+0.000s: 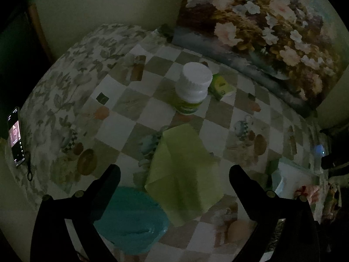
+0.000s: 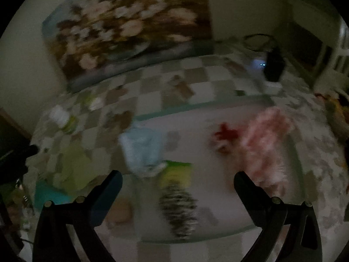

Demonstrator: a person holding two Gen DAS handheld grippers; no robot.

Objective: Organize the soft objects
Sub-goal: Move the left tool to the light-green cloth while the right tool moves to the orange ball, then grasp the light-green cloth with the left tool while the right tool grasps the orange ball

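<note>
In the left wrist view a light green cloth (image 1: 181, 172) lies flat on the checkered tablecloth (image 1: 135, 100), with a teal soft object (image 1: 130, 218) beside it at lower left. My left gripper (image 1: 174, 174) is open and empty, above the green cloth. The right wrist view is blurred. My right gripper (image 2: 177, 181) is open and empty above a white tray (image 2: 218, 196) that holds a light blue cloth (image 2: 141, 148), a yellow-green sponge (image 2: 176, 172), a striped soft item (image 2: 178, 209), a red soft toy (image 2: 225, 134) and a pink fluffy item (image 2: 266, 146).
A white-lidded jar (image 1: 192, 87) and a small green-yellow box (image 1: 220, 86) stand behind the green cloth. A floral painting (image 1: 261, 28) leans on the wall. A phone (image 1: 15, 137) lies at the table's left edge. A black device (image 2: 273, 65) stands at far right.
</note>
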